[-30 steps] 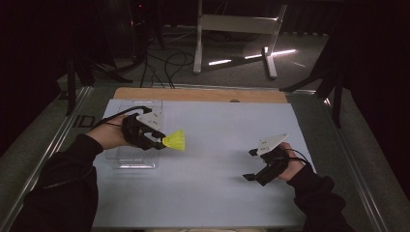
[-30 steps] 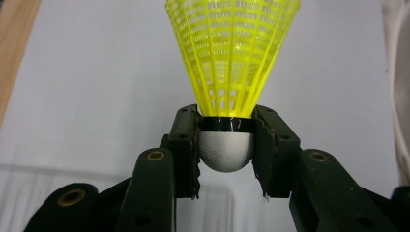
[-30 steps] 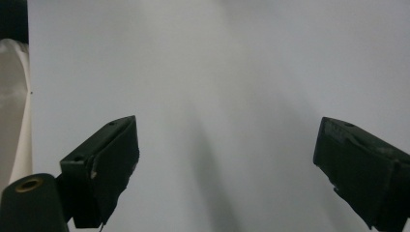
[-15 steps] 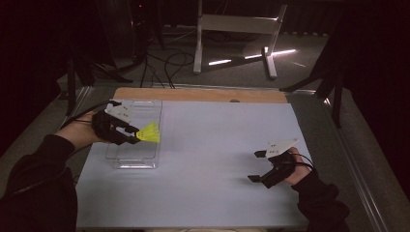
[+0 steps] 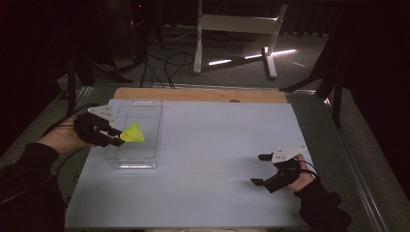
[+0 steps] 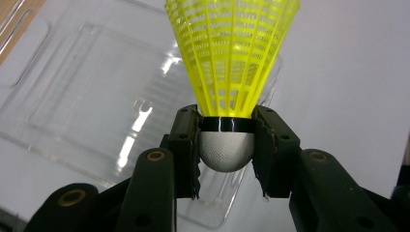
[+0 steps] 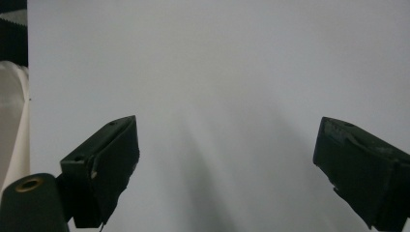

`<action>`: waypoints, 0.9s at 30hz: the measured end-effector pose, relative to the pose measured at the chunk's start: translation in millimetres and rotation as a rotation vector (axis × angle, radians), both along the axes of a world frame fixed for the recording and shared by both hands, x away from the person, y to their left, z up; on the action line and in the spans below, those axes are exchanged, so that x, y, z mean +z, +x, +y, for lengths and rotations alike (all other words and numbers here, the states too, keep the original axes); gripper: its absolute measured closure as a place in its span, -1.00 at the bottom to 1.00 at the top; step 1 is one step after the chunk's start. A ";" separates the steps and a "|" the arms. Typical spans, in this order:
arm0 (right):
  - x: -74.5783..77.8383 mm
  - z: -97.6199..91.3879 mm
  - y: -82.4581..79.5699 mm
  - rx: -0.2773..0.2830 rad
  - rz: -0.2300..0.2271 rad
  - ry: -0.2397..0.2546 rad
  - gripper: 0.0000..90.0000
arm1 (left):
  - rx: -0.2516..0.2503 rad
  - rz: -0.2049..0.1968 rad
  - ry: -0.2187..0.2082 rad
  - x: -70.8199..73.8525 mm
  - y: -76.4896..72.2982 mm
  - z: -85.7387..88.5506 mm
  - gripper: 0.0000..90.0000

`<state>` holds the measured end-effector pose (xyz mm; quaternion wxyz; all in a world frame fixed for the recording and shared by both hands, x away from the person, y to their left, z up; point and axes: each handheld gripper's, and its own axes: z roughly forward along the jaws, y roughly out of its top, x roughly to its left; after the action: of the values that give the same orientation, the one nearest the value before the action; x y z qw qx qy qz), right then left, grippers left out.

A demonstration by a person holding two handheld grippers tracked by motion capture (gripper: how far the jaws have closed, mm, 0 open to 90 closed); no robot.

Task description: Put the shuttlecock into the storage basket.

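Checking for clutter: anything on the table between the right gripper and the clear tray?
Nothing: in the high view, bare pale table surface runs from the right gripper to the clear tray. The left gripper holds the yellow shuttlecock over the tray.

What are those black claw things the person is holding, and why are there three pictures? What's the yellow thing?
A person sits at a table and holds a grabbing tool in each hand. The black claws are tongs that open and shut. One picture comes from a camera high above the table. The other two come from little cameras riding on each tool, looking along its claws.

The left tongs are shut on a yellow plastic shuttlecock, pinching its round white nose. It hangs over a clear plastic tray, which lies on the pale blue-white table top. The right tongs are open and hold nothing, low over the bare table top.
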<state>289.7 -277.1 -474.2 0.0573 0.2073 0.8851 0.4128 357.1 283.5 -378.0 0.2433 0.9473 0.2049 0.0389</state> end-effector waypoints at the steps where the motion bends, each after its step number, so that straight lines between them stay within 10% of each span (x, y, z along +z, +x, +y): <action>1: 0.0 0.0 0.0 0.000 0.000 0.000 -0.80 | 0.000 0.000 0.000 0.0 0.0 0.0 0.46; 27: -11.5 -8.8 -9.4 -0.041 -0.002 0.042 -0.80 | 0.267 0.020 -0.035 -24.2 -10.0 18.4 0.46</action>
<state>280.3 -285.8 -485.7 0.0621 0.2262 0.8718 0.4300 347.1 301.9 -402.2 0.2506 0.9075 0.3321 0.0579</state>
